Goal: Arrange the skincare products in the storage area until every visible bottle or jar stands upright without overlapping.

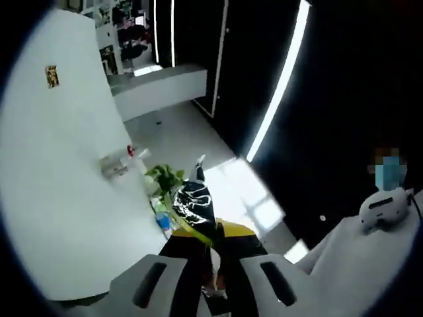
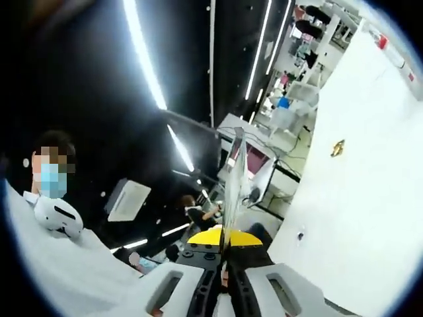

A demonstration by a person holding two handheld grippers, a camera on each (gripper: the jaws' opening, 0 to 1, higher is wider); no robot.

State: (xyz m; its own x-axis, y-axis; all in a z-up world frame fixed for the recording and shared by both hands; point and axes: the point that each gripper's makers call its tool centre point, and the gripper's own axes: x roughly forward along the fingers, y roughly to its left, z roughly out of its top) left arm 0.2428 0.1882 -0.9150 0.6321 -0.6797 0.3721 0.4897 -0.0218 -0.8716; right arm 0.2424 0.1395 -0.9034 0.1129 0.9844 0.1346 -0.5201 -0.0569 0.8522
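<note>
Both grippers point up at a dark ceiling with light strips: the left gripper (image 1: 210, 277) clamps a glossy black-and-white sachet (image 1: 195, 205), the right gripper (image 2: 225, 281) pinches a thin clear packet (image 2: 235, 185) edge-on; no storage area visible, so arranging looks unfinished.

Your left gripper view looks along a white surface (image 1: 59, 198) that carries a small clear item with a red cap (image 1: 122, 160) near its edge, a green leafy plant (image 1: 165, 178) just beyond that, and a small yellowish label (image 1: 51, 76) farther off.
</note>
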